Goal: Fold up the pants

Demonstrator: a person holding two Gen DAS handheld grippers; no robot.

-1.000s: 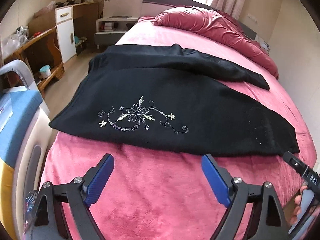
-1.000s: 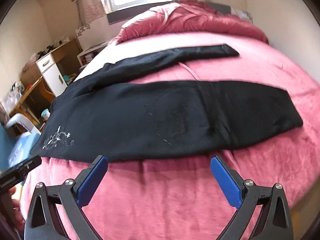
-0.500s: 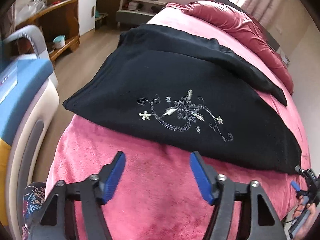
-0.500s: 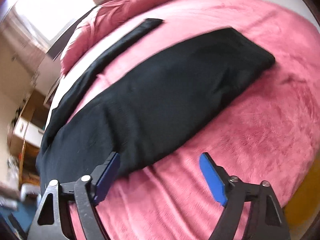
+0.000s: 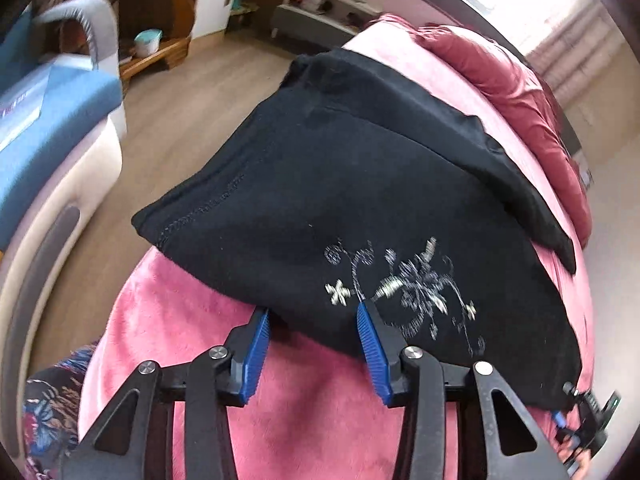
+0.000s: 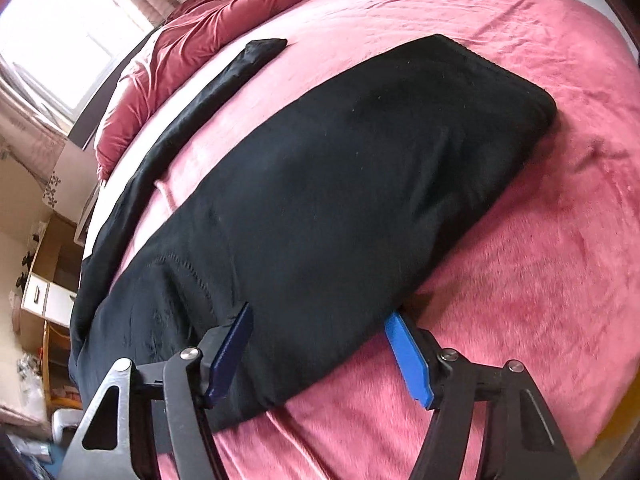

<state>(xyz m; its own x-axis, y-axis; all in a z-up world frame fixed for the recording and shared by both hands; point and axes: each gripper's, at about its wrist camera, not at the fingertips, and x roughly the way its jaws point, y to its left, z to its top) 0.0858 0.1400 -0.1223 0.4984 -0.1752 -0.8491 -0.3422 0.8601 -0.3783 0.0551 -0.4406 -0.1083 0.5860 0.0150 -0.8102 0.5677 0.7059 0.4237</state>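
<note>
Both grippers have closed in on the pants since a moment ago. I am seeing the bed (image 6: 540, 280) carrying the pants (image 6: 340, 184), spread flat. My left gripper (image 5: 312, 320) and right gripper (image 6: 320, 320) are straddling the near hem, jaws released, gripping nothing.

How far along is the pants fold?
Done: black pants spread flat on the pink bed, legs apart. In hand: left gripper and right gripper, both open, straddle the near edge. Left: gripping it and every fold; far leg lies separate.
</note>
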